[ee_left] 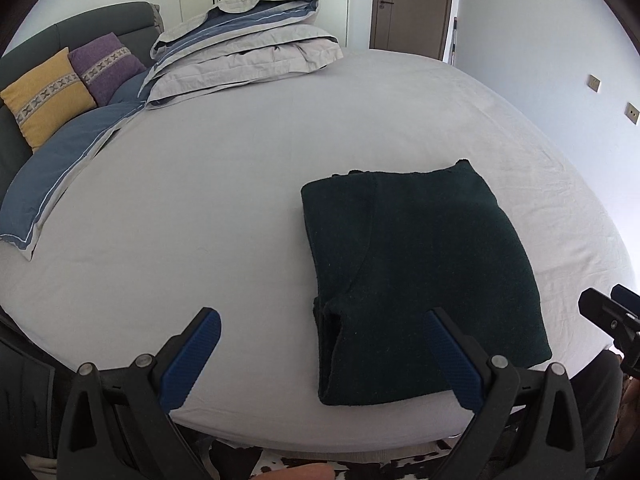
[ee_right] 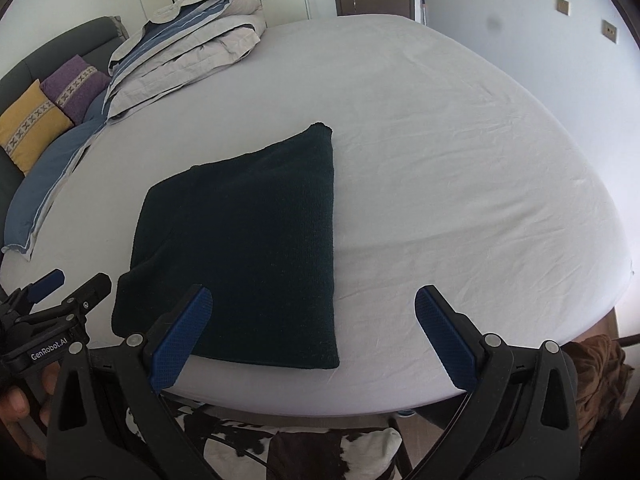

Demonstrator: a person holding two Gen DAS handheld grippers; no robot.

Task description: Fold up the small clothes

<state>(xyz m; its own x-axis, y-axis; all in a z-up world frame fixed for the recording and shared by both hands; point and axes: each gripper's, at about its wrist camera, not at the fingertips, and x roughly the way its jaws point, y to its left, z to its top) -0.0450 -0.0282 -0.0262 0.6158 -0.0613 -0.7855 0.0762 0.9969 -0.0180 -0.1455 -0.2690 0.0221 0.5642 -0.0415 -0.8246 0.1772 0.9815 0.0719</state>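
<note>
A dark green knitted garment (ee_left: pixel 424 272) lies folded into a flat rectangle on the pale grey bed sheet (ee_left: pixel 224 200), near the bed's front edge. It also shows in the right wrist view (ee_right: pixel 248 248). My left gripper (ee_left: pixel 324 352) is open and empty, held at the front edge with its right finger over the garment's near left corner. My right gripper (ee_right: pixel 316 332) is open and empty, its left finger over the garment's near edge. Each gripper shows at the edge of the other's view.
A folded grey and blue duvet (ee_left: pixel 248 52) lies at the back of the bed. Yellow (ee_left: pixel 44 96) and purple (ee_left: pixel 106 66) cushions and a blue pillow (ee_left: pixel 60 168) lie at the left by the dark headboard. A door (ee_left: pixel 412 4) stands behind. A cowhide rug (ee_right: pixel 328 448) lies below the bed edge.
</note>
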